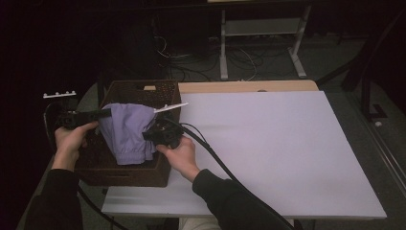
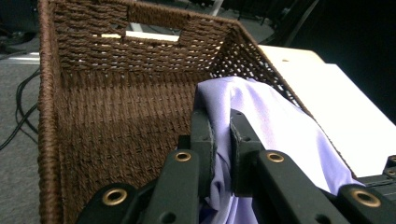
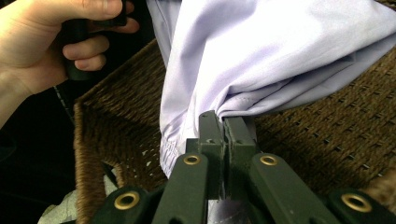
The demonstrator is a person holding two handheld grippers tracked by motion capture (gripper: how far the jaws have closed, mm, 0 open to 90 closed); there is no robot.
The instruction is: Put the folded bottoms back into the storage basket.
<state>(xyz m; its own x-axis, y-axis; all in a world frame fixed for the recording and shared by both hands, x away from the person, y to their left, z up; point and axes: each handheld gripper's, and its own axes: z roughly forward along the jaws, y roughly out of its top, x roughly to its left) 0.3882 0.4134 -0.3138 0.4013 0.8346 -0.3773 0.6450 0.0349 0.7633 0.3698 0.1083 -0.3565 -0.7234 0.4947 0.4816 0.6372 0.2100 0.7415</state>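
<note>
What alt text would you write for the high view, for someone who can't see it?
A person holds a lilac cloth stretched between the left gripper and the right gripper, both shut on it, above a brown woven basket. The basket stands at the left edge of a white table in a dim room.

Pale wooden table [image 1: 249, 86] under a large white board [image 1: 268, 148] covering nearly all of it, one strip of bare wood left along the far edge. Brown woven basket [image 1: 158, 91] at the left end, apparently half on the board's left edge and half off it, though too dim there to tell.
</note>
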